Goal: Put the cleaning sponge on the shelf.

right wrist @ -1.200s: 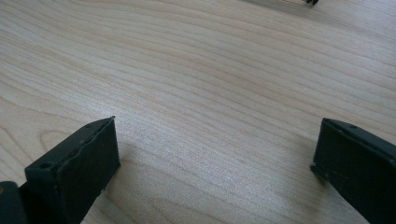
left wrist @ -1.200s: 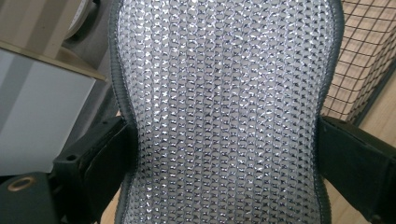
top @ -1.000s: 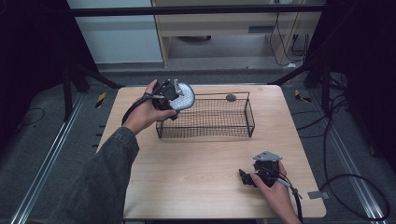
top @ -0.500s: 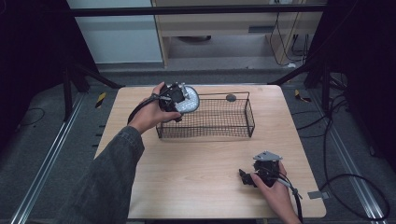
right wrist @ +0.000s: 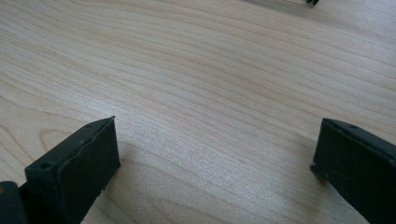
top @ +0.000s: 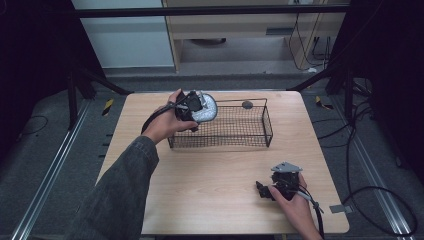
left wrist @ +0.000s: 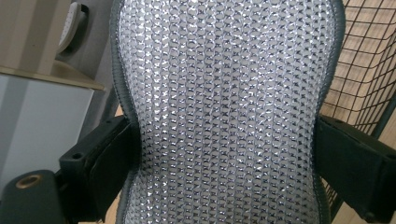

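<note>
Silver mesh pad (left wrist: pixel 224 107) clamped between the jaws of the left gripper (top: pixel 192 107), held above the near-left corner of the wire basket (top: pixel 265 131). Judged light, soft and pliable, woven face rough enough to resist slipping; best pinched across the narrow waist, as now. Right gripper (top: pixel 267 189) resting well short of the basket on the table (top: pixel 210 200), jaws spread wide, nothing between.

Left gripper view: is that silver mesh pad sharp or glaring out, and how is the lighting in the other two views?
Left gripper view: the silver mesh pad is sharp, with small glints, no washout. High view: table evenly lit, surroundings dark, left gripper small and soft. Right gripper view: woodgrain crisp, soft shadows beside the open jaws.
</note>
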